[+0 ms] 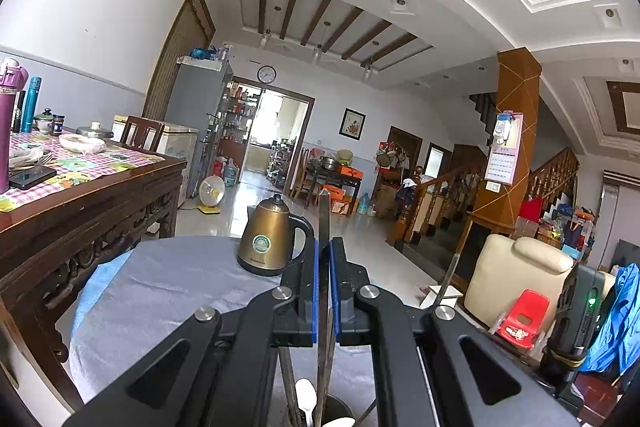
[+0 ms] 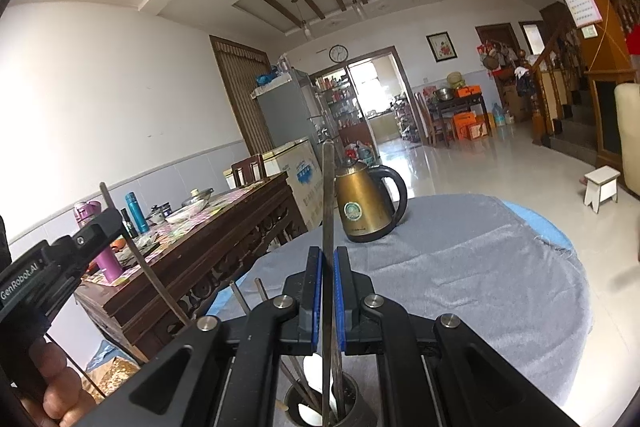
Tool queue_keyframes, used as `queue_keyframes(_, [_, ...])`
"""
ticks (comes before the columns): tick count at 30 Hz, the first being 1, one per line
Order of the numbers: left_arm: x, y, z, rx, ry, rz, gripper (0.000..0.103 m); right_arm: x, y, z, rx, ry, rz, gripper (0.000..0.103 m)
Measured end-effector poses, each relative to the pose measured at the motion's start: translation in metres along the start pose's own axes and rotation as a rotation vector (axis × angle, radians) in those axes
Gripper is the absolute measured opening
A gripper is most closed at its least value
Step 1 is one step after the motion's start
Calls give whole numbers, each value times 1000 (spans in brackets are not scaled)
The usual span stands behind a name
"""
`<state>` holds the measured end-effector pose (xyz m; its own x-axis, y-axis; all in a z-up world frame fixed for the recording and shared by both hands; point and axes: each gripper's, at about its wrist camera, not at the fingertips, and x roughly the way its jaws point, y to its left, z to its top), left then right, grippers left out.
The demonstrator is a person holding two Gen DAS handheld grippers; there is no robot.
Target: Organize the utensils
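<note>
Your left gripper (image 1: 325, 291) and right gripper (image 2: 329, 297) each have jaws pinched on a metal utensil (image 1: 324, 223) (image 2: 329, 195) above the holder (image 2: 352, 393); the left one reads "GenRobot.AI".

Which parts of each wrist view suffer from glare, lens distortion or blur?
Left wrist view: the bright doorway blows out, the ceiling bows, and corners vignette black. Right wrist view: the tiled floor glares, the wall curves, and the utensil holder at the bottom edge is soft.

a kettle (image 2: 366, 203) stands on the round table (image 2: 460, 267); a utensil holder (image 2: 352, 393) sits nearer, with the dining table (image 2: 208, 239) left.
</note>
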<state>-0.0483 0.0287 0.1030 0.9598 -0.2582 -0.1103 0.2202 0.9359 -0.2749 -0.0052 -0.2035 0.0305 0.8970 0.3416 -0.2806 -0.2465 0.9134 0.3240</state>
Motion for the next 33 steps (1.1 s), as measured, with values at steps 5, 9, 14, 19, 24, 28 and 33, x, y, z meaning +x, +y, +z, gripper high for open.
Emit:
queue_keyframes(5, [4,-2,-8,19,12,13,5,-2,0,2,-10,-39,-26,7])
queue_keyframes(9, [5,-6,-11,41,15,21,5,1,1,8,-21,-76,-39,7])
queue_keyframes(14, [8,-7,-15,52,30,24,5,12,4,10,-33,-103,-53,7])
queue_keyframes(19, [10,-4,-19,55,47,30,5,21,8,1,-63,-84,-65,7])
queue_keyframes(24, [12,-9,-22,79,64,45,5,26,9,-5,-78,-59,-66,7])
queue_keyframes(28, [16,-13,-26,99,88,51,5,27,6,-9,-83,-33,-62,7])
queue_keyframes(33, [20,-13,-29,109,113,61,5,29,0,-14,-62,11,-48,7])
